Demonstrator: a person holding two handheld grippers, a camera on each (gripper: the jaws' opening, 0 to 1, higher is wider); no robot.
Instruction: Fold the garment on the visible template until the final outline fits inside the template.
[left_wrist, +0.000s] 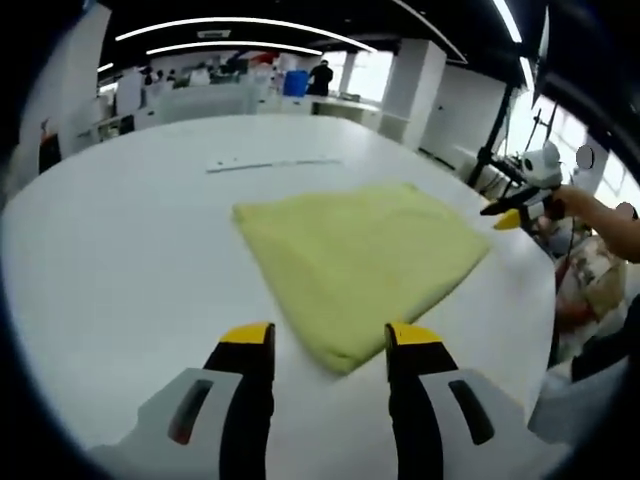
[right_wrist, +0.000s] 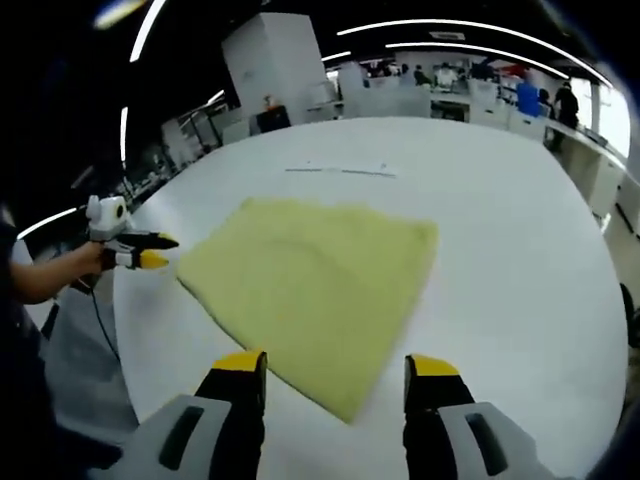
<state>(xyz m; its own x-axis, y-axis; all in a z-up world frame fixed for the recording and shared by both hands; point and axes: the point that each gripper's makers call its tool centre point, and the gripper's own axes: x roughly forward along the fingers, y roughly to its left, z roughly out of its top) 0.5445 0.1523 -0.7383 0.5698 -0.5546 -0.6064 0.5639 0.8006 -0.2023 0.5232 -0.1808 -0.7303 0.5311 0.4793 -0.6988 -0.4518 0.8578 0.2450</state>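
A large white round-edged table (left_wrist: 120, 260) carries everything; on it lies the pale yellow folded cloth garment (left_wrist: 360, 255), flat and roughly four-cornered, near the middle of the tabletop; a thin strip of markings (left_wrist: 272, 164) sits on the table beyond it; the left gripper (left_wrist: 330, 340) hangs with jaws spread apart, empty, a garment corner between their yellow tips; the right gripper (right_wrist: 337, 366) likewise stands released above the garment's near corner (right_wrist: 345, 405).
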